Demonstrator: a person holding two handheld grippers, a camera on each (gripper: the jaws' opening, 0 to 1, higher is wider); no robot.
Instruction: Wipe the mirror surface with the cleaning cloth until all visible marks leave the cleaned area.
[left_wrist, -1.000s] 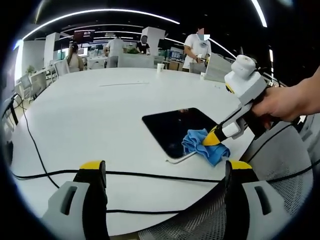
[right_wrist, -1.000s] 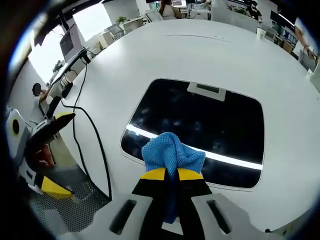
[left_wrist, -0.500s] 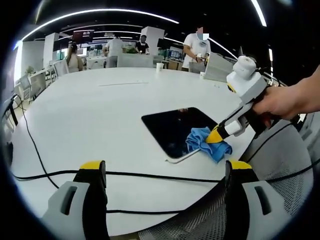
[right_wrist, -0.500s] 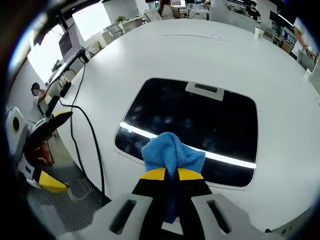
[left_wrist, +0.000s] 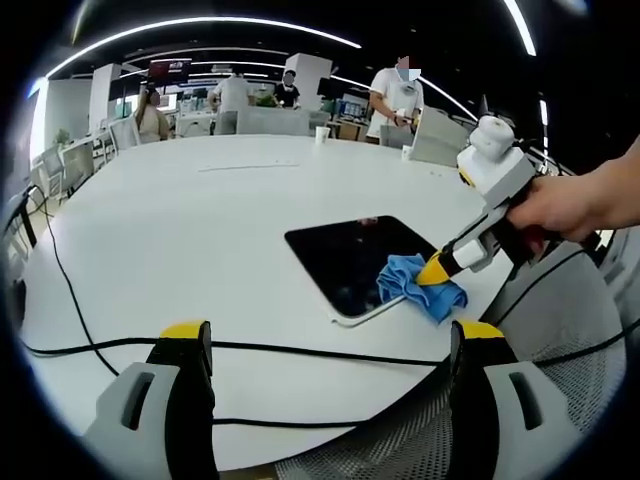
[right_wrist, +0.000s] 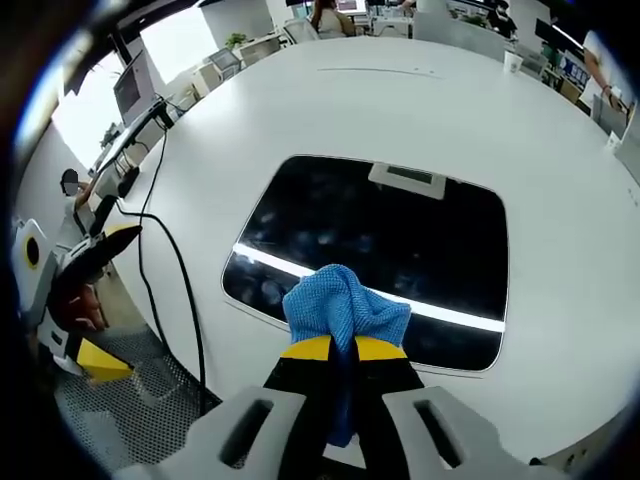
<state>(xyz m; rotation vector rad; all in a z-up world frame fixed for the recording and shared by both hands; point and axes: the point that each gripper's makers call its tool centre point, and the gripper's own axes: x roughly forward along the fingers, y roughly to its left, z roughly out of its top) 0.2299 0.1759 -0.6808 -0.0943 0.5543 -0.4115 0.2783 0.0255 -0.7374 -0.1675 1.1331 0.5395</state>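
Right hand-held gripper (right_wrist: 335, 348) pinches cloth (right_wrist: 343, 307) (bunched) on mirror (right_wrist: 380, 240).

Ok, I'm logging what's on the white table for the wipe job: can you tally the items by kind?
Mirror: 1
Blue cleaning cloth: 1, clamped in the right hand-held gripper
Black cable: 1
Paper cup: 1, at the far edge
Total: 4
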